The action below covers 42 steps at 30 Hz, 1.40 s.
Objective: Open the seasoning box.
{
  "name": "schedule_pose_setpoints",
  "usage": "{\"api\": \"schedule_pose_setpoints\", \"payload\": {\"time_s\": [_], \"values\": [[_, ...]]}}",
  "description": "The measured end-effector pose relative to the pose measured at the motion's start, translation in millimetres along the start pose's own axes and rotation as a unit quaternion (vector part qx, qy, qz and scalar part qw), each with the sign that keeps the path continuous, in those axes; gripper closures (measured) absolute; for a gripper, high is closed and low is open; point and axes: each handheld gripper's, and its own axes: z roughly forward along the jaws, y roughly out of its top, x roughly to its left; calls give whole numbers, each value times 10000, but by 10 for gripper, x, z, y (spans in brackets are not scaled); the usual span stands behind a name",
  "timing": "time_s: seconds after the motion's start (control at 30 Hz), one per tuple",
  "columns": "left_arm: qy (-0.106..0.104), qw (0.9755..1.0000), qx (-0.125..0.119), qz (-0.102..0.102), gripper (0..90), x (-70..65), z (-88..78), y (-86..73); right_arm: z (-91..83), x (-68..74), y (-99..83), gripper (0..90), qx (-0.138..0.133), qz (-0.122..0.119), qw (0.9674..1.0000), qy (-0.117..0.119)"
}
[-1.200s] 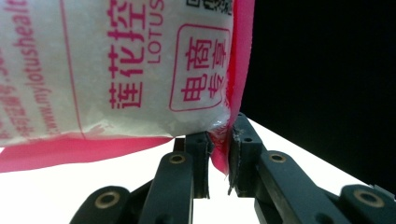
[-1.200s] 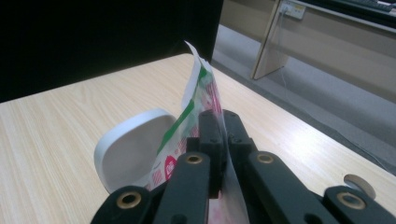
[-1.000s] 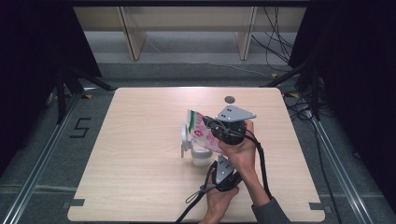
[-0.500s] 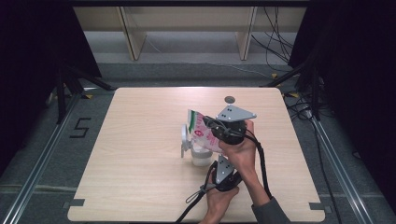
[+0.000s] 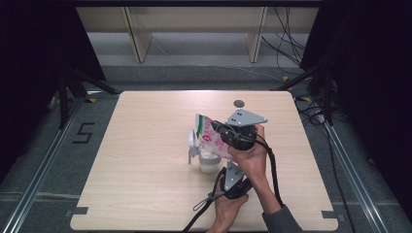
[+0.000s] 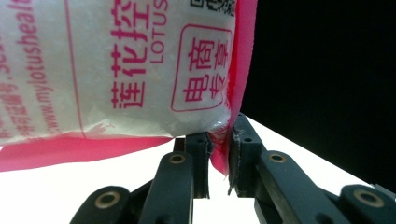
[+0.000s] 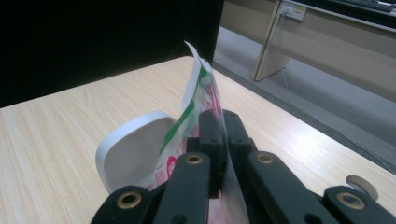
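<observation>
Small grey disc [image 5: 238, 103] near the wooden table's [image 5: 145, 145] far edge.

The left gripper [image 6: 217, 154] has its jaws pinching the pink-edged bag's [image 6: 116, 70] corner.

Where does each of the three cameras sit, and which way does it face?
High view: above the table, looking forward and down; forearms, hands, both grippers.
Left gripper view: on the left gripper, looking up its jaws at the pink sugar bag.
Right gripper view: on the right gripper, looking across the table; jaws.
Shared: the bag.
</observation>
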Motion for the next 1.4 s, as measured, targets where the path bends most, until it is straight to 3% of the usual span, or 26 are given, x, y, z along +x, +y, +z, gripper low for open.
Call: {"api": "schedule_pose_setpoints", "payload": {"time_s": [0.1, 0.13, 0.2, 0.3, 0.37, 0.4, 0.57, 0.87, 0.97, 1.07, 1.1, 1.2, 1.23, 1.27, 1.4], "values": [[3, 10000, 6, 7, 796, -2, 0, -2, 4, -19, 0, 895, -29, -63, 10000, 27], [2, 10000, 8, 8, 796, -2, 0, -3, -7, -1, -2, 895, 9, 21, 10000, -2], [0, 10000, 13, 12, 796, -2, -1, -3, -7, -35, 2, 895, -14, -127, 9999, 38], [0, 10000, 13, 16, 796, -2, -2, -3, -14, -27, 2, 895, 16, -76, 10000, 54], [23, 9999, 21, 133, 796, 8, -9, -9, -8, -30, 2, 896, -107, -98, 9999, -2], [41, 10000, 42, 79, 796, 14, -10, -11, -19, -40, 5, 896, -56, -69, 9999, 106], [47, 9999, 71, 103, 795, 9, -12, -25, -26, -58, 0, 896, -81, -87, 9999, 116], [109, 9999, 53, 89, 796, 37, -31, -14, -115, -73, 24, 898, -274, 197, 9988, 343], [108, 9999, 37, 97, 796, 29, -36, -12, -153, -86, 34, 899, -307, 127, 9989, 328], [130, 9998, 48, 108, 796, 35, -48, -9, -203, -95, 44, 900, -362, 241, 9984, 359], [131, 9998, 74, 131, 796, 43, -53, -16, -236, -116, 48, 900, -417, 133, 9986, 312], [119, 9998, 97, 146, 795, 45, -59, -33, -281, -114, 37, 900, -391, 253, 9983, 344], [114, 9998, 95, 122, 793, 46, -59, -35, -294, -142, 33, 900, -461, 126, 9983, 338], [108, 9998, 93, 131, 792, 46, -56, -38, -311, -139, 26, 900, -442, 266, 9979, 379], [88, 9998, 146, 133, 790, 28, -57, -43, -401, -175, 9, 900, -488, 337, 9979, 246]]}}
